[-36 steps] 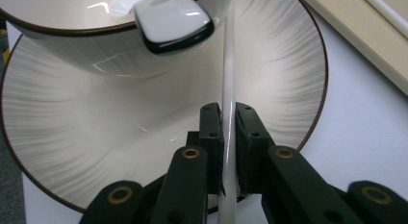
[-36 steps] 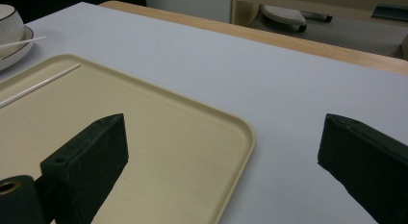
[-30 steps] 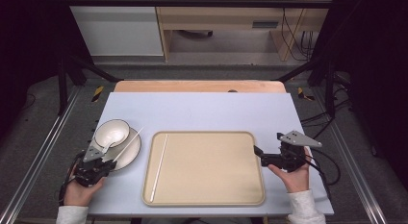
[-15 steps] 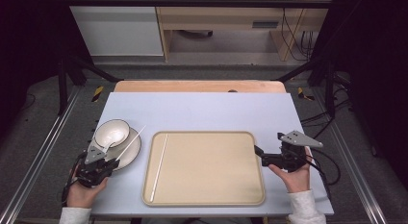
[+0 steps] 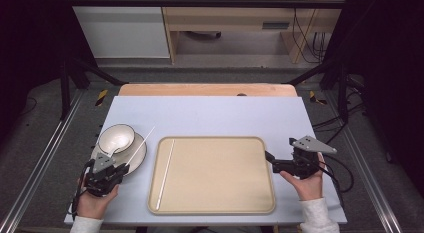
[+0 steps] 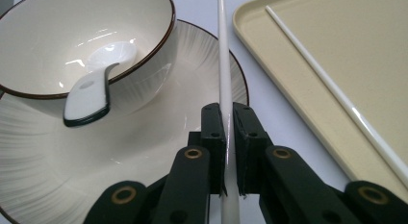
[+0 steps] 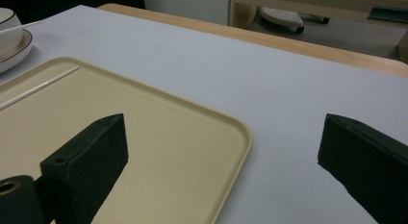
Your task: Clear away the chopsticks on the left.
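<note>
A white chopstick (image 6: 224, 65) is being clamped between the closed jaws of the left tool (image 6: 229, 137), slanting above the rim of the ribbed plate (image 6: 43, 185) on which a bowl (image 6: 72, 36) with a white spoon (image 6: 96, 84) is sitting. The right tool (image 7: 221, 152) is being held with jaws wide apart and nothing between them, over the right edge of the beige tray (image 5: 220, 203). A second chopstick (image 5: 165, 173) is lying along the tray's left side on the pale worktop (image 5: 215, 113).

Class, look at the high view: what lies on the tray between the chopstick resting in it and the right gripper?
Nothing. In the high view, the tray is bare from the chopstick at its left side across to the right gripper.
</note>
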Demonstrator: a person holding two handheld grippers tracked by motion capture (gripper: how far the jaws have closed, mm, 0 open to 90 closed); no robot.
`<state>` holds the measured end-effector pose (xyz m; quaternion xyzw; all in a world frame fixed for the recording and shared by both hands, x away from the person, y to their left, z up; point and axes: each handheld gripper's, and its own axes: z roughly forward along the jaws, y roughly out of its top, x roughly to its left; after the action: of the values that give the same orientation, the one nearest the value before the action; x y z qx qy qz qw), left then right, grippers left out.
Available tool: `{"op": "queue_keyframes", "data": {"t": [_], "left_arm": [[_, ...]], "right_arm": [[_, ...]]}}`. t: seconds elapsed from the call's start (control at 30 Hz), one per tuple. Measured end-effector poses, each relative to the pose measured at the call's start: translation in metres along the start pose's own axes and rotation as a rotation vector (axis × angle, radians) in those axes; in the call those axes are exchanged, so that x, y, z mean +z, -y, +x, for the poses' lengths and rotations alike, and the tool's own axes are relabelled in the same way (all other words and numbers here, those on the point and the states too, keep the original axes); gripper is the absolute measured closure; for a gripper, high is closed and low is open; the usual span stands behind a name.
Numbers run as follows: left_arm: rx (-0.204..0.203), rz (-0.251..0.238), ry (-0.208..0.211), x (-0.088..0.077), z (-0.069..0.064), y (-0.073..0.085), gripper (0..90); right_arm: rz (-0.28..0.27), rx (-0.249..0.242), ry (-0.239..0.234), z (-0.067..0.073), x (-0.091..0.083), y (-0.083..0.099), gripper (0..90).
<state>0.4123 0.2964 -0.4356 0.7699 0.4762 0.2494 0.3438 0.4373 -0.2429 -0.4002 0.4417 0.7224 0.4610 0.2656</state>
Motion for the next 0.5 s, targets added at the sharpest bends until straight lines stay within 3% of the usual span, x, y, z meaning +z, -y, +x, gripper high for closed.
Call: {"op": "queue_keyframes", "data": {"t": [0.5], "left_arm": [[-0.034, -0.039, -0.015, -0.001, -0.023, -0.004, 84.6]], "right_arm": [[-0.001, -0.002, 0.001, -0.001, -0.001, 0.000, 3.8]]}}
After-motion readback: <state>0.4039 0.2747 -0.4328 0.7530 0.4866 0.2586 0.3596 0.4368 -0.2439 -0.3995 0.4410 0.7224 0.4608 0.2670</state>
